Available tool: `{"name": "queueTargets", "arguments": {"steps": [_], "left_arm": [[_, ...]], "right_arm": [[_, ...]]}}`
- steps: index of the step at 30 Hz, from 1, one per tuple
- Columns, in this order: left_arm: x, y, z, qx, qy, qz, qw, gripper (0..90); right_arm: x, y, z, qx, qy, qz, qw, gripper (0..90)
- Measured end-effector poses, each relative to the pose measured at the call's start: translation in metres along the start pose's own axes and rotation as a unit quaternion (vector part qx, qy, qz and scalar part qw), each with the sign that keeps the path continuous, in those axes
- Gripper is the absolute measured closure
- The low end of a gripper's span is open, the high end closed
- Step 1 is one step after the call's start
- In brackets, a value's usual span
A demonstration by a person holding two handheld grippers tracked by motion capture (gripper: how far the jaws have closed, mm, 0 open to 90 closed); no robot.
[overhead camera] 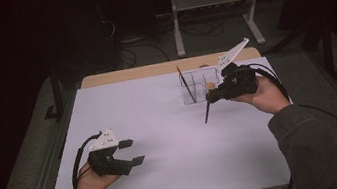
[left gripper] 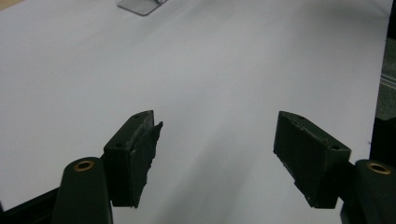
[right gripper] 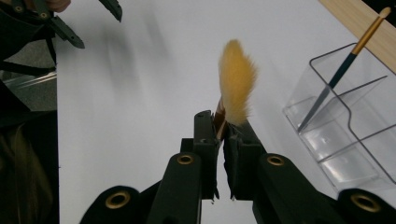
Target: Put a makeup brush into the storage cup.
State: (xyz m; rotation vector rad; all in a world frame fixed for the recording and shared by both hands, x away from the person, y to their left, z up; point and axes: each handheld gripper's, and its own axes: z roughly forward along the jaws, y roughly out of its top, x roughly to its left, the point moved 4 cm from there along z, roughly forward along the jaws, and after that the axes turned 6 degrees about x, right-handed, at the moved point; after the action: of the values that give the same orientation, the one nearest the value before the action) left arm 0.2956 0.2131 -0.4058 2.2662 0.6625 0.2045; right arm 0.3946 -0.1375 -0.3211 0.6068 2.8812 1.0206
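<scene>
**Right gripper view: brush clamped just below its bristles**

Right gripper view shows the right gripper (right gripper: pixel 223 133) w/ jaws nearly together, pinched on a makeup brush (right gripper: pixel 236 84) at the copper ferrule, right under the fluffy tan bristles. Bristles stand up past the jaw tips, slightly blurred. In high view the same brush (overhead camera: pixel 207 110) hangs from the right gripper (overhead camera: pixel 211 97) w/ its dark handle slanting down toward the white table surface (overhead camera: pixel 163 140); can't tell if the handle tip touches it.

Just beside the brush sits a clear plastic organizer (right gripper: pixel 348 135) w/ several compartments, at the far right part of the table (overhead camera: pixel 197 82). A second thin brush (right gripper: pixel 343 70) w/ dark handle and gold end leans tilted inside one compartment; high view has it (overhead camera: pixel 185 84) at the organizer's left side.

Left gripper (overhead camera: pixel 129 152) is well apart, near the table's near-left area, held low in the person's left hand (overhead camera: pixel 89 184). Left gripper view (left gripper: pixel 215 149): jaws spread wide, nothing between them, white surface beyond. A wooden table edge (overhead camera: pixel 162 68) runs along the far side.
</scene>
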Motion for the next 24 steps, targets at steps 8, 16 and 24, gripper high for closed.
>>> {"name": "queueTargets", "arguments": {"steps": [8,16,24], "left_arm": [[0.003,-0.003,-0.004,-0.004,0.008,-0.007,0.9999,27.2],[0.005,-0.009,-0.005,0.000,0.011,-0.008,0.9999,26.0],[0.006,-0.009,-0.008,-0.001,0.016,-0.004,0.9999,25.8]], "right_arm": [[-0.012,0.007,-0.004,-0.002,-0.008,0.005,1.0000,82.9],[-0.019,0.016,-0.007,0.006,-0.018,-0.001,0.9998,83.0],[-0.028,0.022,-0.014,0.009,-0.024,0.010,0.9996,82.9]]}}
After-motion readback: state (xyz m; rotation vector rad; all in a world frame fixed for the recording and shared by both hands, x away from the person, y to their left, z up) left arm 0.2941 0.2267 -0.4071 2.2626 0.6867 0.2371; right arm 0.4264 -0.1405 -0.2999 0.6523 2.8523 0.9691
